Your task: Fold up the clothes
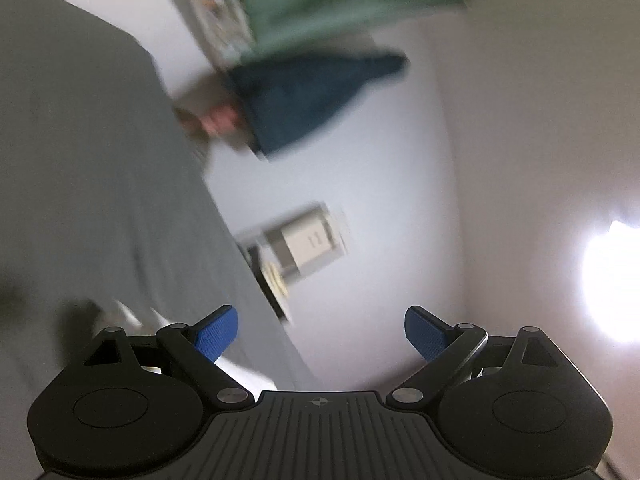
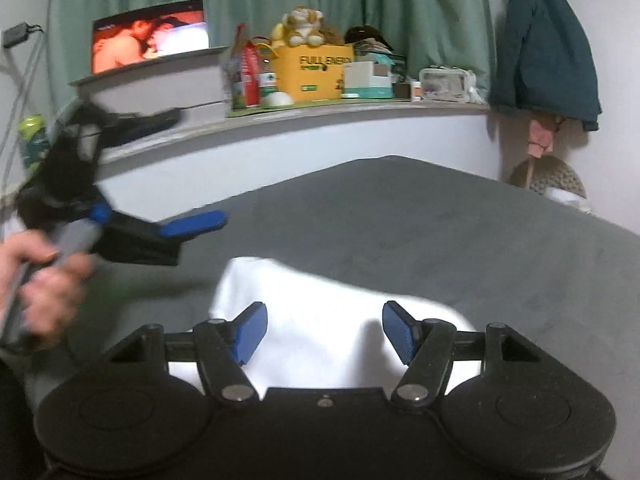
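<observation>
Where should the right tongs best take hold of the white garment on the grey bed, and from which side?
Probably the white garment is best gripped at its far left corner, coming from above. That corner lies free on the grey bed, while the near part is hidden under the open right tongs.

Left gripper (image 1: 321,334) spread wide and empty, blue pads (image 1: 216,334) apart, tilted blurred view, grey bed (image 1: 100,168) at left, white wall (image 1: 400,200) beyond, dark teal jacket (image 1: 304,100) hung far, green curtain (image 1: 340,0) above, bright glare (image 1: 612,280) at right
</observation>
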A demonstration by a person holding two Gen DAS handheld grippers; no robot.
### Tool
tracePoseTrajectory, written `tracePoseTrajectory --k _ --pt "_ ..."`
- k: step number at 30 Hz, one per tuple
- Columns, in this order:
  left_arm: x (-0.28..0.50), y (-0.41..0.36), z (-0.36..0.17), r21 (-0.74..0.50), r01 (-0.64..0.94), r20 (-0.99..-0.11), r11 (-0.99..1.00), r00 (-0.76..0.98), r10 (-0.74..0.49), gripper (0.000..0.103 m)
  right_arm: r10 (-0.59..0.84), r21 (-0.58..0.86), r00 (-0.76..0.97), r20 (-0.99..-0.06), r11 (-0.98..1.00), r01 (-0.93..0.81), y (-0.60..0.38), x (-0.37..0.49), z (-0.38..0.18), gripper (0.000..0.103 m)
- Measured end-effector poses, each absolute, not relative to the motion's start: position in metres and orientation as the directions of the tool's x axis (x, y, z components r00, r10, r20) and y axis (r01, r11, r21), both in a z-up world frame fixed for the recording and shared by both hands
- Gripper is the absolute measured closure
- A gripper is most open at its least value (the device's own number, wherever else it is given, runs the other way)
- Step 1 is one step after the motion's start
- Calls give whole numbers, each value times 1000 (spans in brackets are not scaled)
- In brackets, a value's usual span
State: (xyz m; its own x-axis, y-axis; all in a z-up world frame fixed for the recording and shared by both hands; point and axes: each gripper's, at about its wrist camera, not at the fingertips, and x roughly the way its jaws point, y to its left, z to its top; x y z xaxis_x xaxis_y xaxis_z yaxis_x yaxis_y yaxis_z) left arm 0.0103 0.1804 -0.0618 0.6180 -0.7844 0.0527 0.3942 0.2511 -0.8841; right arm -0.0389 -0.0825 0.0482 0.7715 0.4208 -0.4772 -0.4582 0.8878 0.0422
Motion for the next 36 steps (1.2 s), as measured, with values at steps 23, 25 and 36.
tracePoseTrajectory --k 23,25,36 --pt "33 152 -68 -632 282 -419 722 659 -625 10 389 25 751 -534 895 -445 -93 -3 -7 41" --pt "30 155 -63 -637 282 -414 718 660 -627 10 385 5 754 -532 892 -452 -94 -10 2 41" --pt "19 151 -64 -632 227 -446 741 675 -587 10 391 -117 729 -562 835 -538 -87 -51 15 29"
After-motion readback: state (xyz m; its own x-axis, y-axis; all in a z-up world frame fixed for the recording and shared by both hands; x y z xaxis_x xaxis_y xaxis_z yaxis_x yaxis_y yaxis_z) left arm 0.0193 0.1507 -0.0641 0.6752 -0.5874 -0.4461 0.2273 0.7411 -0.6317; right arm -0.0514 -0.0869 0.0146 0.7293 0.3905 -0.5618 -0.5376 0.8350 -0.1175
